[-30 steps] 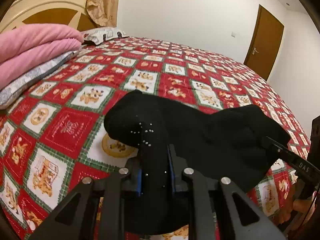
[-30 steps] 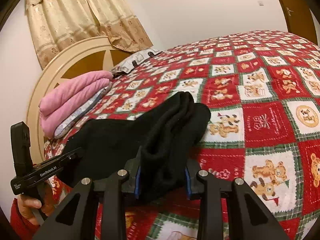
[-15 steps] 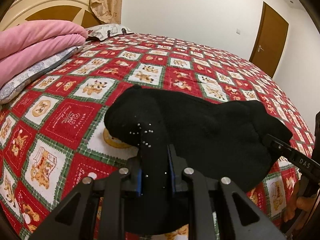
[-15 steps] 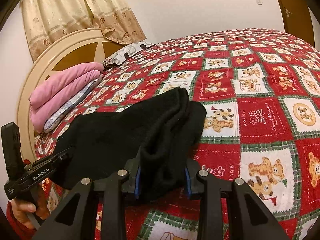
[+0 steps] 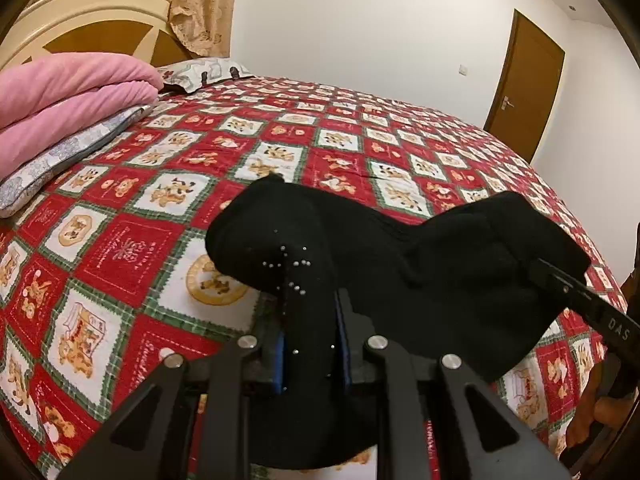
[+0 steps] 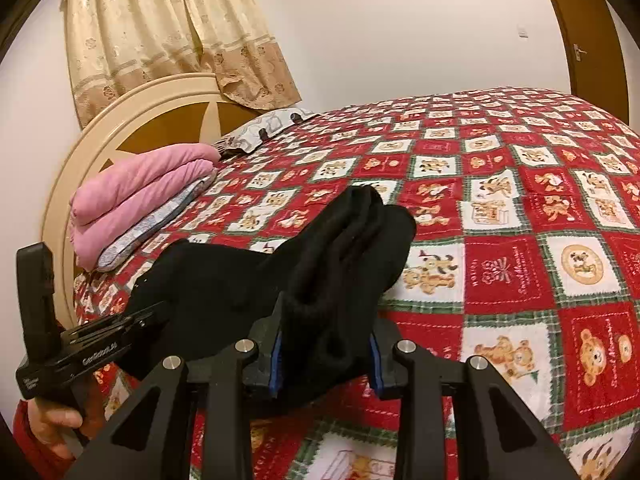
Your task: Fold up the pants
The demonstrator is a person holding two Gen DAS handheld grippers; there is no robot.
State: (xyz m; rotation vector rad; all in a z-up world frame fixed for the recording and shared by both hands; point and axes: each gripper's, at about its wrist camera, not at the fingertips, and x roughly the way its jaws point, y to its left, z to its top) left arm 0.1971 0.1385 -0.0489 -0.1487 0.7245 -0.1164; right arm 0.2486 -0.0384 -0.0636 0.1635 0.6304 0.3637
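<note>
Red patchwork bedspread (image 5: pixel 132 248) carries black pants (image 5: pixel 420 276), bunched cloth clamped in left gripper (image 5: pixel 312 352) and right gripper (image 6: pixel 324 356) jaws

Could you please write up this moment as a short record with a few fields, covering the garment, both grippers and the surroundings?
garment: black pants, bunched, draped between the two grippers over the bed
left gripper: shut on one end of the pants, the end with small silver studs
right gripper: shut on the other end, thick folded layers
surface: bed with a red checked bear-print bedspread
at the headboard: folded pink blanket on a grey patterned pillow
background: beige curtain, brown door
</note>
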